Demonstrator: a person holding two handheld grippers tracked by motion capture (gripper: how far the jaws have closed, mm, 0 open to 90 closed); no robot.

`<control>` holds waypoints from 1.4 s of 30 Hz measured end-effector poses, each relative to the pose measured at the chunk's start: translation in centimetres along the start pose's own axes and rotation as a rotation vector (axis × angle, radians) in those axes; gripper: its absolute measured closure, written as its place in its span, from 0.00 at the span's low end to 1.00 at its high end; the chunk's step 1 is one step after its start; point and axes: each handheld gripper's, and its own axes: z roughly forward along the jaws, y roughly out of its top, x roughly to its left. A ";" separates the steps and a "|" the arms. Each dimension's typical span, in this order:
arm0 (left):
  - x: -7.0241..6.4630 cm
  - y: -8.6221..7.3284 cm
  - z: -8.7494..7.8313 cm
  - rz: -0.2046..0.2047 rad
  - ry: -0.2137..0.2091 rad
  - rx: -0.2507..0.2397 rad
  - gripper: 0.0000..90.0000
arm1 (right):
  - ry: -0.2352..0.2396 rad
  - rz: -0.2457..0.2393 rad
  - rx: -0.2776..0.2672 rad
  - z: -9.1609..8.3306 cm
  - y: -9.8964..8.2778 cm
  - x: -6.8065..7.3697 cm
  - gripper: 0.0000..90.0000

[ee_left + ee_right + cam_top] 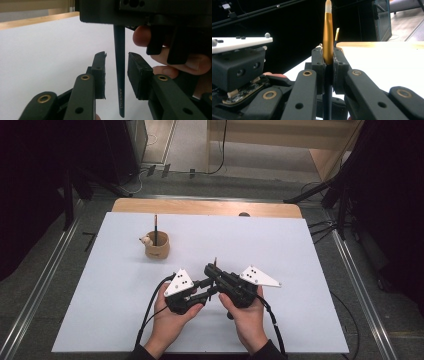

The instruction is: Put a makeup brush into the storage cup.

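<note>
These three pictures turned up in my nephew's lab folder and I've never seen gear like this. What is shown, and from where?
A person holds two hand-operated grippers at a white table. The high view looks down from above; each of the other two views comes from a camera riding on one gripper. The right gripper is shut on a thin paintbrush with a gold ferrule. The left gripper has its jaws around the brush's dark handle, not yet touching it. Farther back stands a wooden cup with another brush in it.

Two hands hold the left claw (204, 290) and the right claw (211, 269) close together over the white counter (280, 250), while a brown cup (157, 246) with a stick stands farther back.
</note>
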 end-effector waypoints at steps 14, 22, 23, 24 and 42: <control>0.2 0.3 -0.5 -0.003 0.017 0.008 0.94 | -0.015 -0.048 0.002 0.1 0.0 0.4 0.77; 1.5 -0.1 -1.0 -0.031 0.046 0.003 0.94 | -0.092 -0.058 0.010 -0.3 0.6 0.0 0.39; 1.7 -0.1 -1.1 -0.036 0.050 0.000 0.94 | -0.102 -0.067 0.007 -0.4 0.7 0.0 0.37; 1.9 -0.1 -1.2 -0.041 0.055 -0.004 0.94 | -0.105 -0.069 0.002 -0.5 0.8 0.0 0.34; 4.0 0.0 -2.7 -0.060 0.108 -0.042 0.94 | -0.191 -0.204 0.111 -2.0 1.0 -1.9 0.00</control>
